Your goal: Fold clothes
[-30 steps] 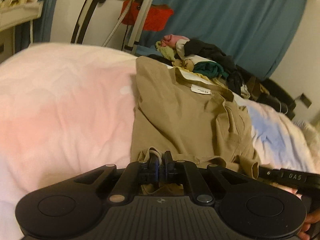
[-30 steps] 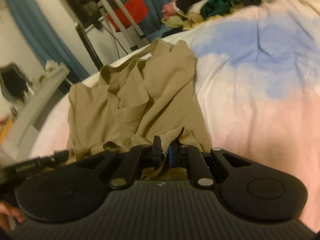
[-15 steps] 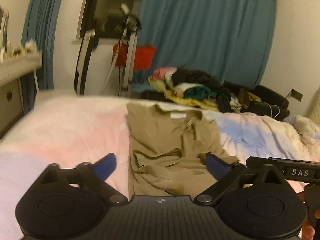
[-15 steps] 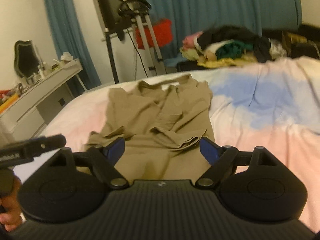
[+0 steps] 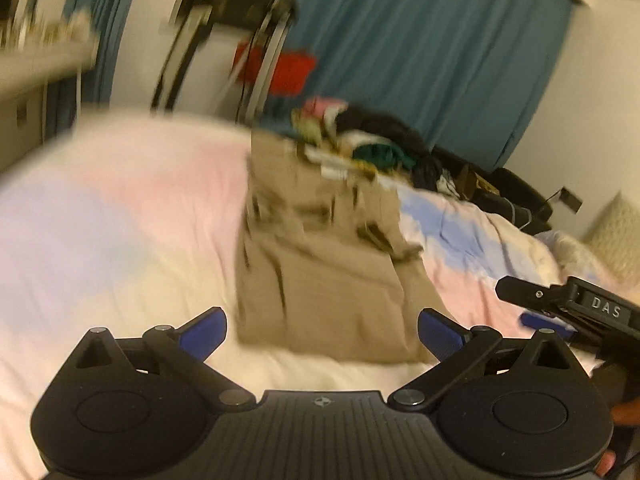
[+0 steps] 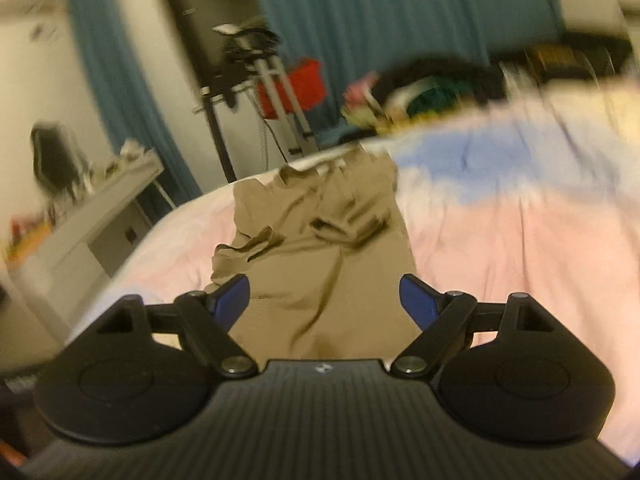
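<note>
Both grippers hang above the bed, and neither has anything in it. The left gripper [image 5: 322,330] has its blue fingers [image 5: 202,330] spread wide, empty air between them. The right gripper [image 6: 324,298] is just as wide and just as empty, and in the left wrist view it pokes in from the right edge, close alongside.

The tan shirt [image 5: 320,264] lies on the pastel bedspread [image 5: 112,240], lengthwise away from the cameras, with its near hem just ahead of both sets of fingertips. Its sleeves look already turned inward over the body, which probably explains the narrow strip shape, though motion blur smears the creases and the exact layering cannot be read. Spread fingers over the near hem would suit a fresh pinch at the two bottom corners for the next fold.

There is plenty of open bedspread to the left and right of the shirt. The tighter side is the far end: the collar sits close to the bed's far edge, where a pile of clothes [image 6: 424,92] lies just beyond. A white dresser [image 6: 100,216] stands off the left side of the bed.
</note>
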Demonstrator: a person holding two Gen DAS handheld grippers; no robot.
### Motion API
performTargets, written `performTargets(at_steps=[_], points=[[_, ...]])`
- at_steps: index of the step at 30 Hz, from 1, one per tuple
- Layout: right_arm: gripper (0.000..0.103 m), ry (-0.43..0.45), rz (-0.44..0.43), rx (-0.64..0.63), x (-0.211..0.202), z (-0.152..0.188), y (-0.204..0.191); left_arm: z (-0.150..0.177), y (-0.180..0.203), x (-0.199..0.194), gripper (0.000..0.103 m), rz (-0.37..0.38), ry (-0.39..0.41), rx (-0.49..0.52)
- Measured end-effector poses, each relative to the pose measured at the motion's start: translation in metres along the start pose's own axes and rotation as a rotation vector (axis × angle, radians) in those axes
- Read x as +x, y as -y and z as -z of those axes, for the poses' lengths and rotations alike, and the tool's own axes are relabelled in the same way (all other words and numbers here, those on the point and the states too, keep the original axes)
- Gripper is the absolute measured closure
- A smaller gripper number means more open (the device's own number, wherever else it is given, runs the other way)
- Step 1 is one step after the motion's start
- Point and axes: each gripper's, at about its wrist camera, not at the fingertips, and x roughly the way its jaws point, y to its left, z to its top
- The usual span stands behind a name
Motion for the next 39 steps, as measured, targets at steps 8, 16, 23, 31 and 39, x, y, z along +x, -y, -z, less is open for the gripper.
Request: performTargets(at_steps=[8, 16, 23, 31, 39], points=[[0.018, -0.187, -0.089, 0.497, 0.052, 0.038, 0.060, 0.009, -0.048, 0.079, 0.010, 0.138, -0.171, -0.426], [0.028, -0.135, -0.116, 0.684, 0.090, 0.059, 0.081, 0.014, -0.073, 0.113, 0.057, 0.037, -0.116, -0.544], [0.086, -0.098, -0.056, 0.692, 0.097, 0.055, 0.096, 0.016, -0.093, 0.109, 0.088, 0.093, -0.064, -0.691], [0.095, 0.020, -0.134, 0.636, 0.061, 0.027, 0.080, 0.000, -0.071, 0.072, 0.093, 0.149, 0.046, -0.591], [0.095, 0.073, -0.192, 0.588, 0.003, 0.019, 0.064, -0.001, -0.048, 0.006, 0.093, 0.193, 0.100, -0.478]])
